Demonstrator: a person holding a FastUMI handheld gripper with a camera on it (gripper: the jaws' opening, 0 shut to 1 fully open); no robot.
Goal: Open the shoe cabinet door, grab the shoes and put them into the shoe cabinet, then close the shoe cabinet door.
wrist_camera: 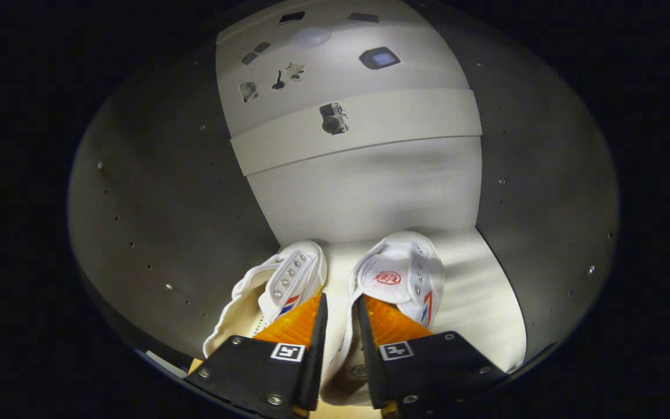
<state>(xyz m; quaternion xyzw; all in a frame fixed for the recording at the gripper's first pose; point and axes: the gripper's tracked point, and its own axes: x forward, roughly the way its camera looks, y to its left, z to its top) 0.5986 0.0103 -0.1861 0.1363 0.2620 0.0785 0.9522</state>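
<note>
Here, a red stamped logo (too small to be read) is seen on the tongue of the right shoe (396, 279); red and blue stripes mark both white shoes (335, 291). They are held inside the cabinet (154, 203), at 12 o'clock from the gripper (339, 308), whose narrowly parted fingers are pressed on the shoes' adjoining inner sides.

The pair of white canvas shoes (341, 279) carries red and blue diagonal stripes on the sides, silver eyelets and a red logo on one tongue. The shoe cabinet's inner walls (154, 221) are grey; its back panel (370, 186) is off-white.
</note>
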